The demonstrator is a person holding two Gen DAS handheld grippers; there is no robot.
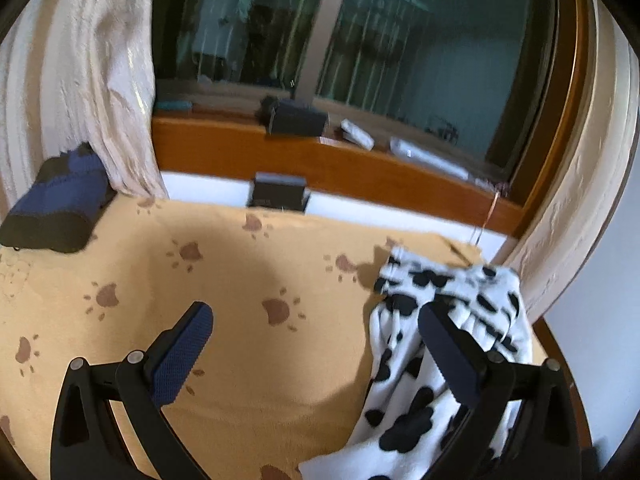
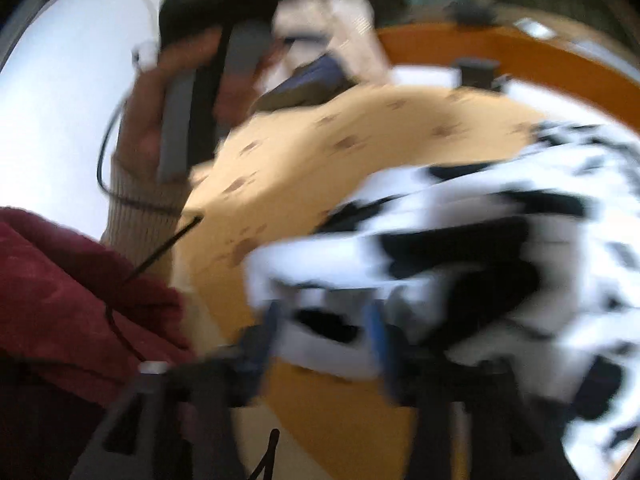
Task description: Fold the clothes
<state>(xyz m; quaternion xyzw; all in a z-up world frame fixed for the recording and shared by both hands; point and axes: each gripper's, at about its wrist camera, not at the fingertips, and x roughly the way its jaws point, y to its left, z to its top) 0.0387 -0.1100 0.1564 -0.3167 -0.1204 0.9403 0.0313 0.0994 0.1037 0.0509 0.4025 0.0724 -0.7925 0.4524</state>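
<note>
In the left wrist view we see our left gripper (image 1: 316, 346) with its fingers spread wide and nothing between them, the blue-padded one (image 1: 182, 354) over a tan fleece blanket (image 1: 224, 280) printed with brown paw marks. The cow-print garment (image 1: 424, 360), fluffy white with black blotches, lies bunched at the blanket's right edge, partly behind the right-hand finger (image 1: 450, 352). At the far left a folded dark blue and black garment (image 1: 56, 204) rests on the blanket, beside a hanging cream curtain (image 1: 100, 80). An orange wooden sill (image 1: 320, 160) carries small dark boxes under a window (image 1: 360, 40).

The right wrist view is heavily blurred. Here our right gripper (image 2: 326, 338) has its blue-edged fingers on either side of a fold of the cow-print garment; whether they pinch it we cannot tell. Only this view shows the person's left hand (image 2: 160, 120), with ribbed beige cuff (image 2: 140, 208) and maroon sleeve (image 2: 60, 288), around the other gripper's grey handle (image 2: 176, 128).
</note>
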